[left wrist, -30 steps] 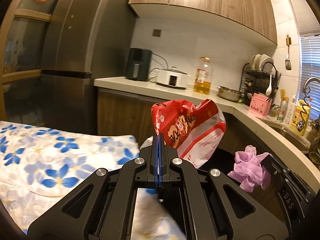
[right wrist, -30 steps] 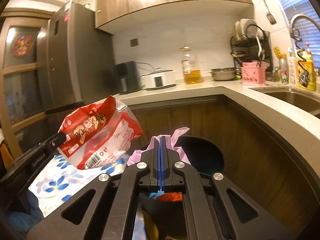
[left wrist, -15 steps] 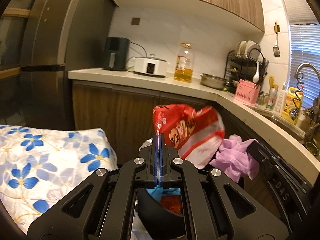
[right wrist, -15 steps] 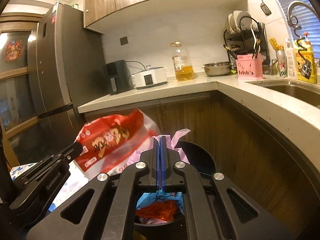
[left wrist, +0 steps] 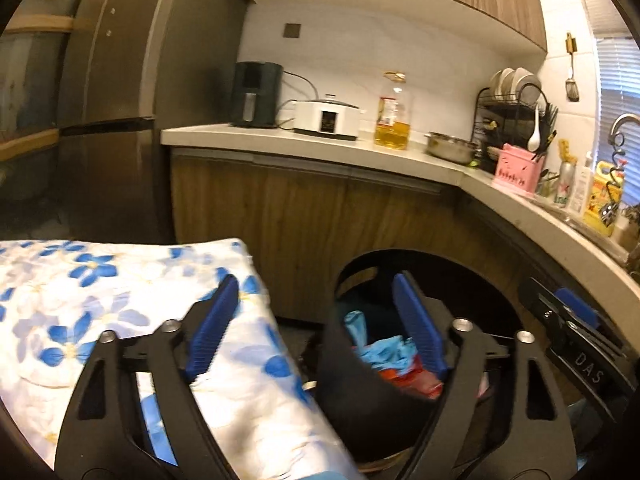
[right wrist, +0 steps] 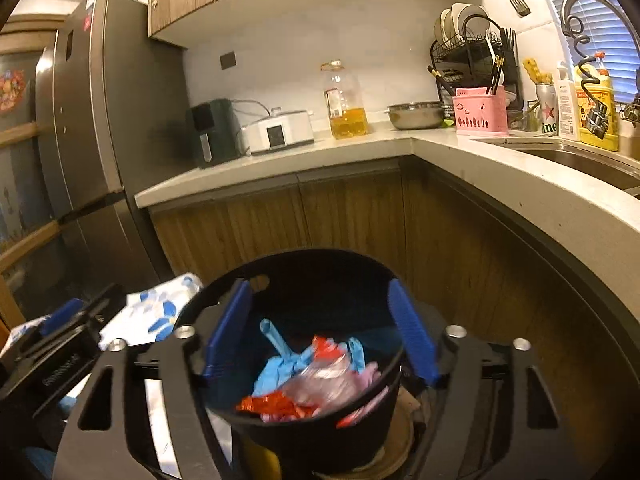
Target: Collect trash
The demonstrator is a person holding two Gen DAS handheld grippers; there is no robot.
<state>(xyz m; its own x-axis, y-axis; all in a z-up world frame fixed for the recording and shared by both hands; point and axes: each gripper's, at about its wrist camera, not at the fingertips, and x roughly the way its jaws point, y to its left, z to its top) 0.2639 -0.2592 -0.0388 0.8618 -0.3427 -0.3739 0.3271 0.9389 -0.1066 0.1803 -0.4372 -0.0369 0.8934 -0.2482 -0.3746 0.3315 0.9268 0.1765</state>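
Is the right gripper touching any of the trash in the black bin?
Apart. The right wrist view shows the right gripper with jaws open above the bin; the trash lies lower inside, clear of both pads.

The bin looks like black plastic, smooth with a dull sheen. Inside it, the blue gloves read as thin matt rubber, and the red wrapper and clear film are glossy, crinkled plastic (motion blur softens them, so the film may be partly pink cloth). The tablecloth is matt printed fabric with blue flowers. The cabinet fronts are grained brown wood, the countertop a smooth pale stone-like slab. The fridge has a brushed dark metal finish; the bowl is shiny steel. The oil bottle is clear plastic.
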